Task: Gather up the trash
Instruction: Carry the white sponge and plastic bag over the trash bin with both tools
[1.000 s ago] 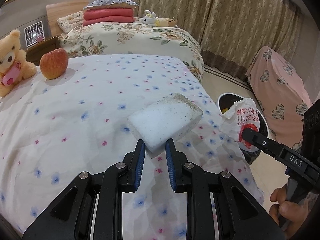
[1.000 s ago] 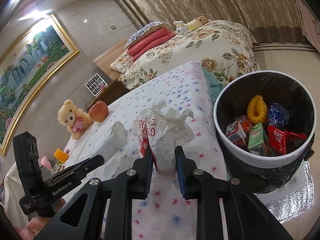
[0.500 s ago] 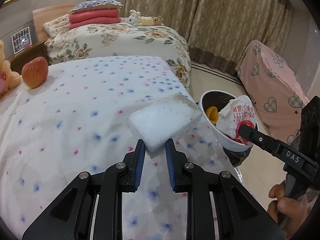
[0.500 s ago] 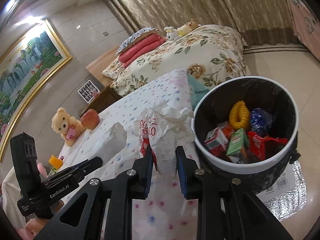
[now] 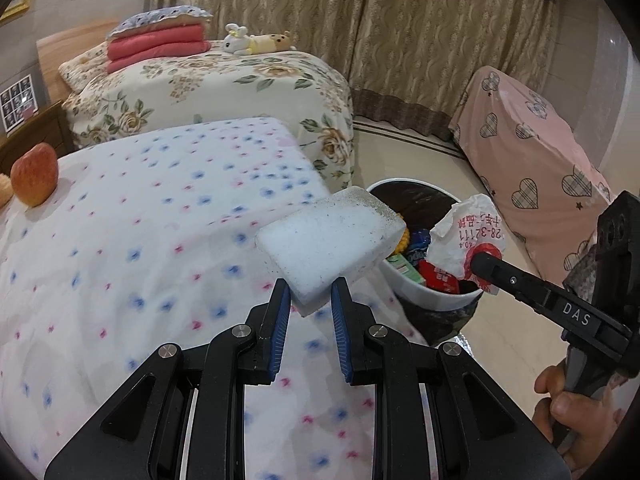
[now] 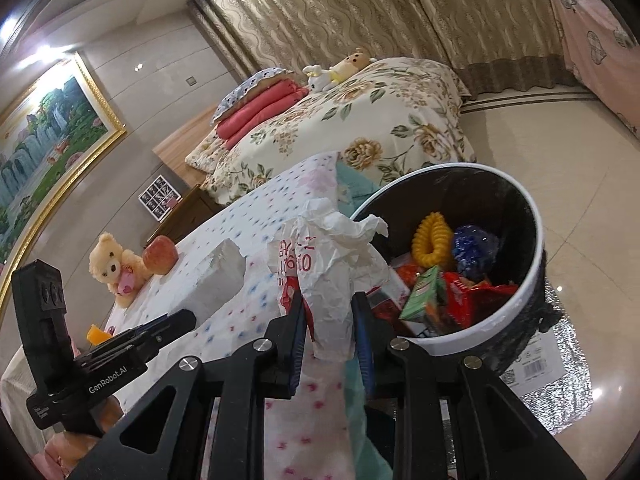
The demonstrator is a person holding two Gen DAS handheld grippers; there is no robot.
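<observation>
On your far left an apple [image 5: 34,174] sits on the flower-dotted bedspread [image 5: 140,240], with a teddy bear [image 6: 114,266] just beside it in the right wrist view. Your left gripper [image 5: 307,300] is clenched on a corner of a white foam block [image 5: 330,246], held in the air over the bedspread's edge, near the bin's rim. Next comes the trash bin [image 6: 534,236], standing on the floor beside the bed with wrappers and a yellow coil inside. Your right gripper [image 6: 329,312] clamps a crumpled paper wrapper [image 6: 340,260] with red print, just at the bin's near rim
</observation>
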